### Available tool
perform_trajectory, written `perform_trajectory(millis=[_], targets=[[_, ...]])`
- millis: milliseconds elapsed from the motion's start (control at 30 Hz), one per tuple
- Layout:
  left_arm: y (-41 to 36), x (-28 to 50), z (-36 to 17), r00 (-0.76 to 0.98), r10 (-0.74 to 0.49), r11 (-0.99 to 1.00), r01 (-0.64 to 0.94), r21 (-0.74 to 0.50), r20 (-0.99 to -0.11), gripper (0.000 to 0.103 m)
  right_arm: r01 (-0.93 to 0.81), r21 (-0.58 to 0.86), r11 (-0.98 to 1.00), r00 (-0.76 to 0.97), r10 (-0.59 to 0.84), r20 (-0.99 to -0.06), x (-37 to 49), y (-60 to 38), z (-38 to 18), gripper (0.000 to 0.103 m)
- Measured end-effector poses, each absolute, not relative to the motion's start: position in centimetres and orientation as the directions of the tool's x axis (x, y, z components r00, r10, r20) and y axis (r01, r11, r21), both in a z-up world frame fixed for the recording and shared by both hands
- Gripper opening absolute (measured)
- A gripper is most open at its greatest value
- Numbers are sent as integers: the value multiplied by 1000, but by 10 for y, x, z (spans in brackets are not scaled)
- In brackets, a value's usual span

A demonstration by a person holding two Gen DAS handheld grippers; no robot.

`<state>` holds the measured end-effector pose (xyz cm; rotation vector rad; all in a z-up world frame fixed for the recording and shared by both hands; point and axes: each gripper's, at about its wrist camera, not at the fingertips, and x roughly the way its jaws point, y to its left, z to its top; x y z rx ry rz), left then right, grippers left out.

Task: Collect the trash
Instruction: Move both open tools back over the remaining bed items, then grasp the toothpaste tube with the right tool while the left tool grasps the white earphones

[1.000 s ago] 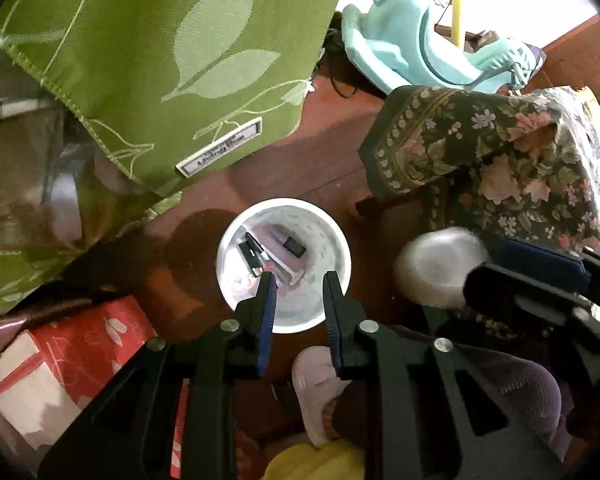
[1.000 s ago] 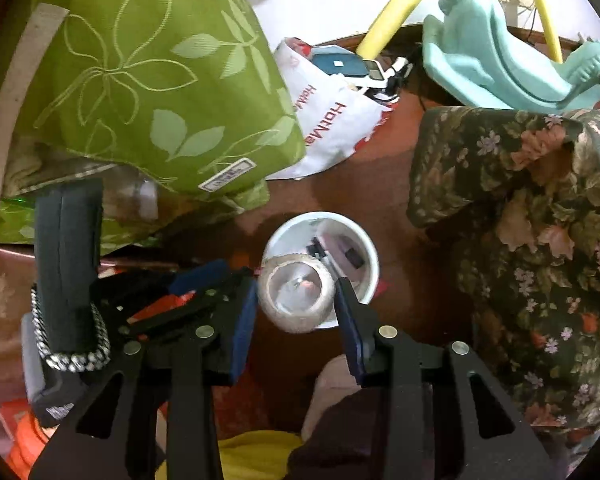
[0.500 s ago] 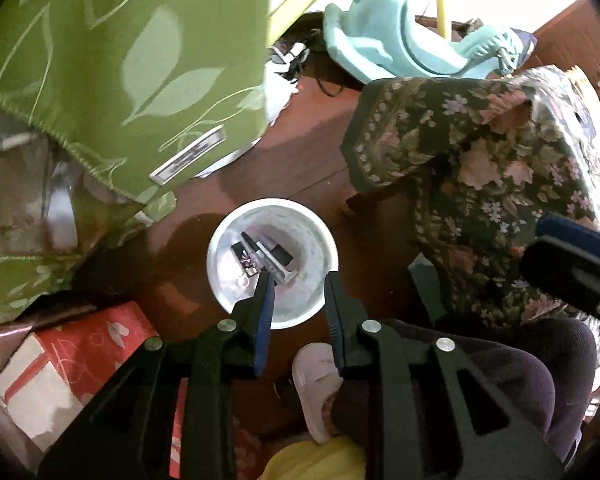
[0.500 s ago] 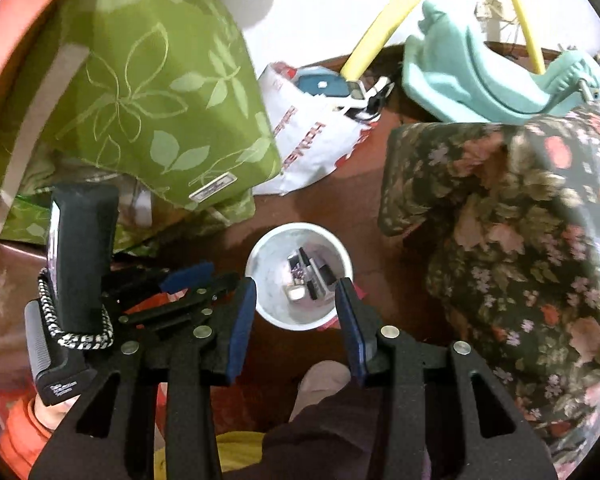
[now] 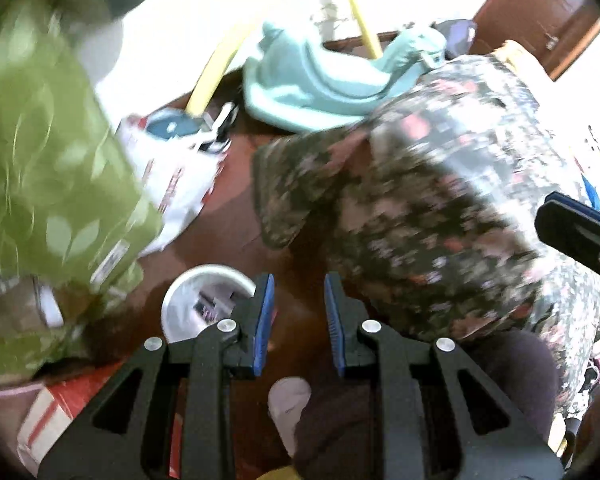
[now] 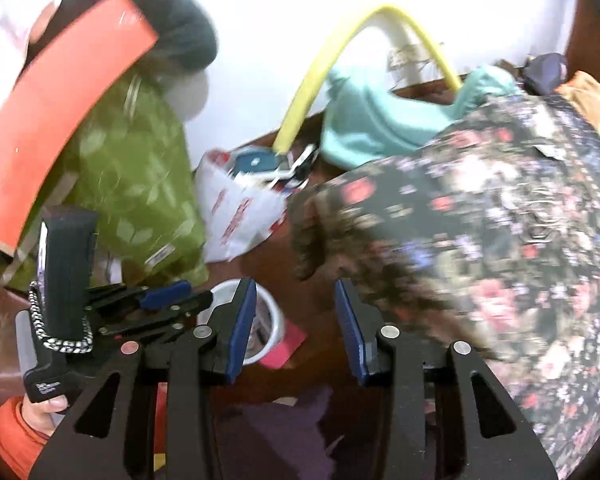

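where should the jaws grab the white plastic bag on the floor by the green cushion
Best taken at the white plastic bag where its crumpled lower edge lies loose on the floor, coming from above and from the open floor side. The bag is slack and folded, so a pinched fold should hold. The green cushion blocks its left side, and items sit in its mouth.

Heavily motion-blurred in both views, worst across the floral fabric [image 5: 440,216] and green cloth [image 6: 140,176]. Blown out to white on the wall [image 6: 280,8] up top. Darkened and bent round the fisheye rims. Dim down on the floor [image 5: 236,236].
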<state>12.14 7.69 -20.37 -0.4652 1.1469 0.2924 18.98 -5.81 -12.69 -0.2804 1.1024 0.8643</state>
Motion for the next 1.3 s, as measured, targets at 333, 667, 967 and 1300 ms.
perform_trajectory(millis=[333,667,967,1300], targets=[[12,199,-134,511,-17,931,-305,-199,-859,28,-619,192,761,338,479,-810,254,-156,-89,38],[-36,280,-120,558,-28,952,-238,-193,-829,66,-494,100,864,482,367,-796,321,-236,-86,75],[-56,349,-143,555,-55,967,-179,-184,-830,66,-456,152,877,456,377,-806,390,-242,-107,75],[-37,402,-174,565,-33,972,-175,-159,-824,66,-365,281,888,361,413,-836,492,-191,-165,75]])
